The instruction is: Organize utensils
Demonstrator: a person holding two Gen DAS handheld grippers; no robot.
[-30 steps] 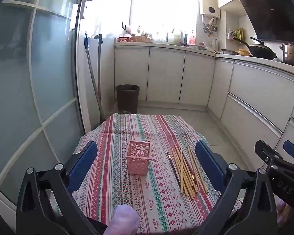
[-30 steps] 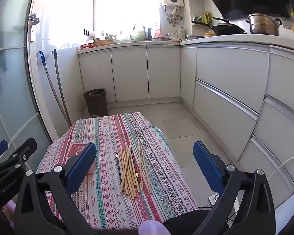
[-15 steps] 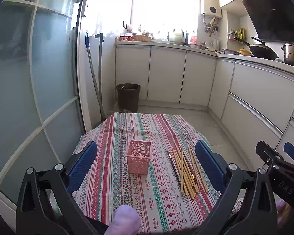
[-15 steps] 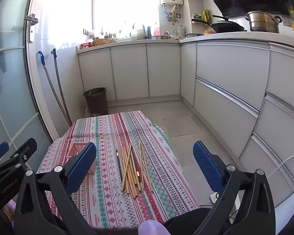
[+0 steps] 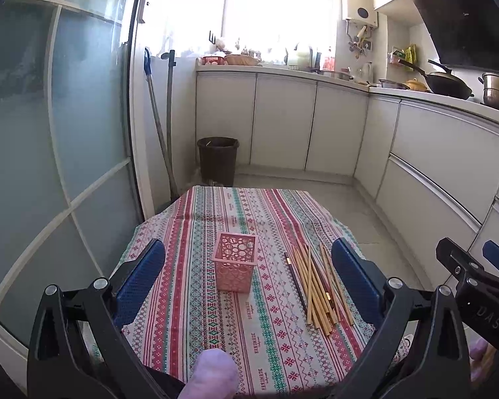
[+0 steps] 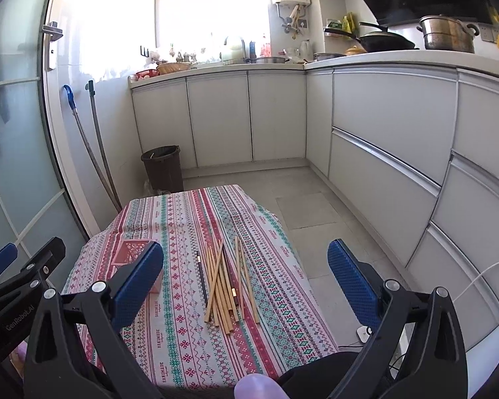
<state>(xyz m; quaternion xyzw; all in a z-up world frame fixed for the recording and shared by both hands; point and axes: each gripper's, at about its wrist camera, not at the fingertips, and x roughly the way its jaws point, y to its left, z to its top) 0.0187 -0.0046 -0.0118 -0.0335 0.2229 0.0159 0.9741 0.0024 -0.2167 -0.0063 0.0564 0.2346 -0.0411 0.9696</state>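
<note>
Little has shifted since the earlier frames: both views sit a touch higher, and nothing on the worktop has moved. One pink holder (image 5: 235,262) stands upright on the striped cloth (image 5: 269,332). Just to its right lies a loose pile of chopsticks (image 5: 317,286), not touching it; roughly ten pale ones and one dark one at the holder-side edge, though the overlap makes the count unsure. In the right wrist view the pile (image 6: 226,282) lies in plain sight, while the holder (image 6: 129,252) is mostly hidden behind a blue pad. Left tool (image 5: 248,279) is spread wide, gripping nothing, above the worktop. Right tool (image 6: 246,276) is equally wide apart, empty, clear of the pile.
</note>
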